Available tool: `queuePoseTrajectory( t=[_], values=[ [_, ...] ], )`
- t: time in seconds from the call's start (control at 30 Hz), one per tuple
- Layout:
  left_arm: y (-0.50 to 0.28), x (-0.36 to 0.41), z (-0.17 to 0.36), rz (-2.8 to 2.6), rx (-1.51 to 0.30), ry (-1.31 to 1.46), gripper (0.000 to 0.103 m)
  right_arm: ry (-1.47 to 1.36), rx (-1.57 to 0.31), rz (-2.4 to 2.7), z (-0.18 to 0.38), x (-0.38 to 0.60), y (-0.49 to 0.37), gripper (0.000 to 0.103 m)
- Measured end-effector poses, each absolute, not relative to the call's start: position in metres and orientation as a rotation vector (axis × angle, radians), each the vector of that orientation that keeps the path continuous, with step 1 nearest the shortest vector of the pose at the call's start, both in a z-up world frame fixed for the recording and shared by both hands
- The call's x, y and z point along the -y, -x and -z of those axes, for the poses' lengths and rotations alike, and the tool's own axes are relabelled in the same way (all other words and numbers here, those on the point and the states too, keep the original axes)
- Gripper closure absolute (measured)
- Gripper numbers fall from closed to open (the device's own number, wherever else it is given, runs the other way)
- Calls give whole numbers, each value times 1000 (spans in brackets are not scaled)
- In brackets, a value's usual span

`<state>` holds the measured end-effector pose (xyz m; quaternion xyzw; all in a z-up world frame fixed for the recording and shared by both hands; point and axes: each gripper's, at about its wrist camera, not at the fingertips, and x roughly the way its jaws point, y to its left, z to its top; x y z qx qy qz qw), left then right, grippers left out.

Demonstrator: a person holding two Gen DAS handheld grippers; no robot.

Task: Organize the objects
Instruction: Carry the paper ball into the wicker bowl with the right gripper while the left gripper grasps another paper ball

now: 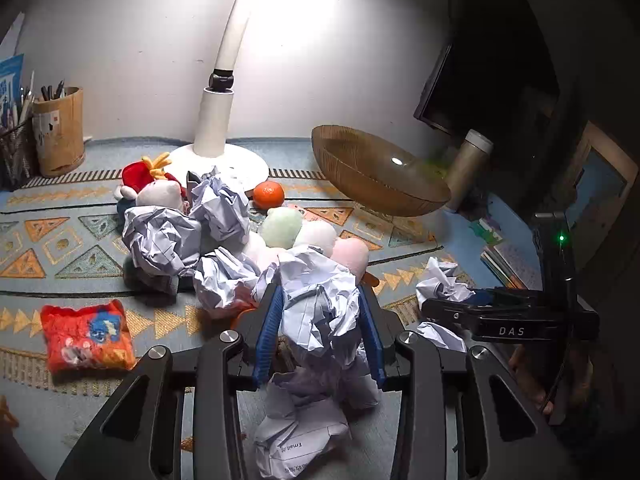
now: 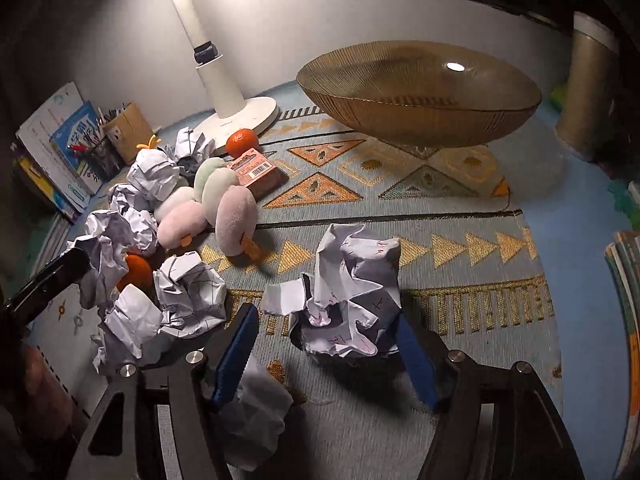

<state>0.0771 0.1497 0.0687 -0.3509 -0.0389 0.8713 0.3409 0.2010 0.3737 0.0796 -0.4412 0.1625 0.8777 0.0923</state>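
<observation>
Where the left gripper (image 1: 320, 320) clamps a paper wad (image 1: 316, 312), more wads (image 1: 224, 204), plush toys (image 1: 304, 236) and an orange (image 1: 269, 195) crowd the mat (image 1: 80, 240) ahead; bowl (image 1: 376, 176) behind. In the right view, the right gripper (image 2: 328, 332) stands released around another wad (image 2: 352, 292), touching only its right pad; bowl (image 2: 416, 92) beyond.

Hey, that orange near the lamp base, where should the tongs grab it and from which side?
Grip the orange across its round middle, coming from above. The lamp base sits behind it and a small box close in front, so a low approach looks crowded.
</observation>
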Motion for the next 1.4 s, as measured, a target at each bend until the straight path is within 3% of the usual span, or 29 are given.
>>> queuePoseTrajectory(
  t=[0.2, 0.23, 0.27, 0.3, 0.6, 0.83, 0.9, 0.97, 1.03, 1.13, 1.17, 1.27, 1.33, 1.4],
  values=[
    [-71, -158, -86, -2260, 70, 885, 68, 1276, -527, -2585, -73, -384, -208, 38],
    [-70, -162, -90, -2260, 53, 876, 68, 1264, -531, -2584, -74, -385, -206, 43],
    [-70, -166, -95, -2259, 36, 868, 68, 1256, -527, -2582, -74, -387, -203, 56],
    [-69, -172, -99, -2257, 18, 861, 68, 1245, -519, -2590, -77, -387, -202, 58],
    [-18, -252, -166, -2205, -76, 735, 68, 861, -494, -2610, -182, -441, -190, 58],
    [39, -320, -152, -2160, -50, 813, 61, 862, -540, -2485, -181, -491, -136, 57],
    [56, -334, -149, -2155, -44, 833, 47, 876, -497, -2471, -177, -501, -122, 47],
    [67, -343, -145, -2153, -50, 865, 39, 862, -477, -2499, -174, -508, -118, 44],
    [68, -337, -145, -2119, -28, 882, 39, 827, -438, -2472, -171, -511, -126, 39],
    [51, -310, -157, -2121, 3, 828, 34, 839, -476, -2487, -171, -508, -146, 39],
    [42, -298, -162, -2139, 6, 809, 29, 833, -482, -2497, -174, -502, -155, 39],
    [10, -258, -177, -2169, 16, 748, 27, 816, -504, -2560, -182, -483, -182, 39],
    [-17, -224, -183, -2194, 49, 707, 20, 827, -532, -2603, -183, -460, -202, 36],
    [-48, -191, -182, -2237, 90, 650, 0, 835, -584, -2663, -177, -438, -221, 36]
  ],
)
